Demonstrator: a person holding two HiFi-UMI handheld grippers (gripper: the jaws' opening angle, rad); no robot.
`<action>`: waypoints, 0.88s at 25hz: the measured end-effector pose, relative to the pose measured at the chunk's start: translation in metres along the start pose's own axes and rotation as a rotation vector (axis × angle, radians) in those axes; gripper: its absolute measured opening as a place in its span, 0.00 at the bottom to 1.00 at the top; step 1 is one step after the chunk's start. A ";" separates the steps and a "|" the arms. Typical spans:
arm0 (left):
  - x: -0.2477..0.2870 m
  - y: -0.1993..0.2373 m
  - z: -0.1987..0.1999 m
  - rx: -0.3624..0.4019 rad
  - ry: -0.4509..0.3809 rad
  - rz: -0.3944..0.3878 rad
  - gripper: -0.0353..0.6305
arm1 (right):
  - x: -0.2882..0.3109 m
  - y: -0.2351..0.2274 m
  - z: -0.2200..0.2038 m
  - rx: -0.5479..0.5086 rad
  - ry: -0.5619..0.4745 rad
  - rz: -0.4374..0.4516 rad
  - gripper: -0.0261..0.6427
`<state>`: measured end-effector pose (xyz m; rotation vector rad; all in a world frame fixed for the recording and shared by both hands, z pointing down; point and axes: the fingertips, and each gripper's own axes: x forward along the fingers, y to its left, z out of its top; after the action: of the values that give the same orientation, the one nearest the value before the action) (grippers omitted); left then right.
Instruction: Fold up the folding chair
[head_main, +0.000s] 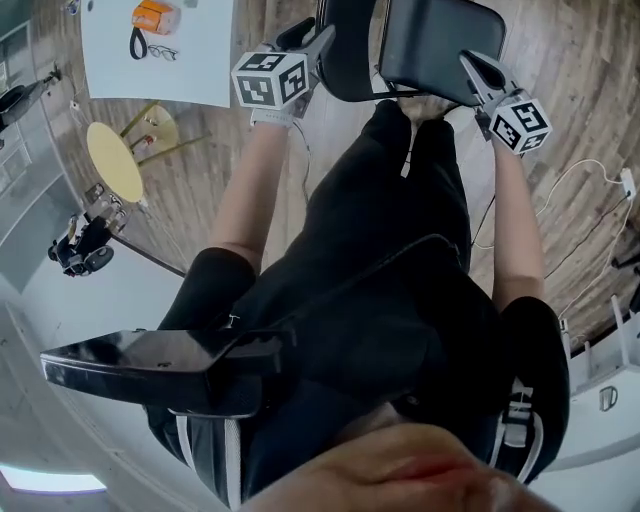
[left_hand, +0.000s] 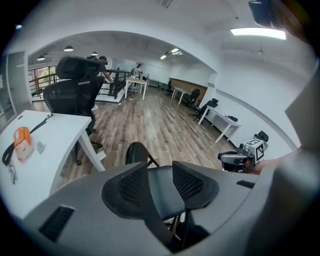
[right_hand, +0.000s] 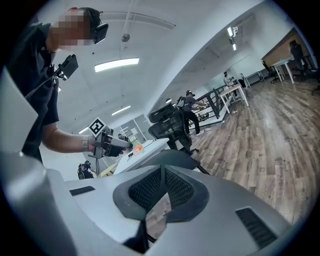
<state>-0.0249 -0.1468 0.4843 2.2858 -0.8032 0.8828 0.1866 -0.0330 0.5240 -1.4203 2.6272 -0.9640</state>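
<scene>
The black folding chair stands open on the wood floor right in front of the person, its seat (head_main: 440, 40) and its backrest (head_main: 350, 60) at the top of the head view. My left gripper (head_main: 322, 35) sits at the backrest's left side. Its jaws stand open, and the dark seat (left_hand: 160, 192) and the rounded backrest top (left_hand: 136, 152) show beyond them with nothing pressed between the pads. My right gripper (head_main: 470, 62) is at the seat's right near edge. Its pads (right_hand: 161, 175) meet, shut on nothing, with the backrest (right_hand: 172, 157) just past them.
A white table (head_main: 200, 70) with an orange object (head_main: 155, 15) stands to the left, with a yellow round stool (head_main: 115, 160) near it. A cable (head_main: 580, 180) runs over the floor on the right. A black office chair (left_hand: 75, 92) stands behind the white desk (left_hand: 45, 135).
</scene>
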 end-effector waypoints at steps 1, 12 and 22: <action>0.004 0.008 -0.007 -0.017 0.034 0.015 0.29 | 0.000 -0.009 -0.009 0.014 0.006 -0.003 0.06; 0.058 0.061 -0.076 -0.181 0.263 0.046 0.42 | -0.019 -0.123 -0.149 0.248 0.130 -0.122 0.19; 0.074 0.068 -0.107 -0.085 0.380 0.021 0.42 | -0.069 -0.217 -0.256 0.480 0.111 -0.291 0.34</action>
<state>-0.0701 -0.1446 0.6240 1.9537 -0.6794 1.2196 0.3203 0.0637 0.8249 -1.6676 2.0659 -1.6079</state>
